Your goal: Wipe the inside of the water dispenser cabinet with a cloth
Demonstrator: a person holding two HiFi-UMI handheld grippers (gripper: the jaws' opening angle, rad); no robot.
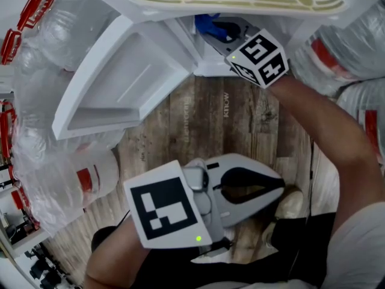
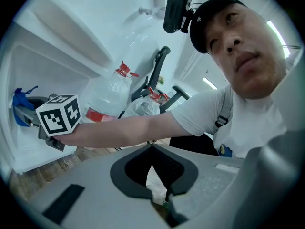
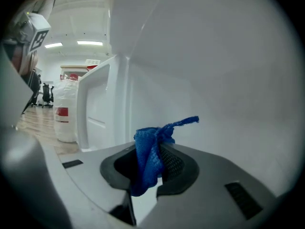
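head view: wiping step looks in hand. right gripper (image 1: 216, 30) is inside the open cabinet (image 1: 204, 62) with the blue cloth (image 1: 206, 21) at its tip, just past the opening. right arm (image 1: 325, 119) is stretched out nearly straight, marker cube facing the camera. door (image 1: 120, 83) is swung wide to the left, water bottles (image 1: 54, 47) piled beyond it, wood floor (image 1: 222, 116) below. left gripper (image 1: 280, 188) sits low near the body, well apart from the cabinet, pointing right.

left gripper view: its jaws meet at the tips with nothing between them, so it's idle. it looks across the right arm toward the cabinet. the cloth shows as a blue scrap ahead of the right gripper, inside the white box.

right gripper view: jaws are clamped on the cloth, a bunched fold pinched between the pads and a loose tail sticking out toward the white inner wall (image 3: 219, 75). can't tell if the fabric touches the wall; looks near, maybe short of it. the door edge and a bottle sit off to the left.

my read: wipe under way, how much is done can't be judged. next move needs the cloth pressed onto the wall, then swept across. only a small wad sticks out, so the hard jaw tips may scrape before the fabric does. angle the wrist so the cloth leads.
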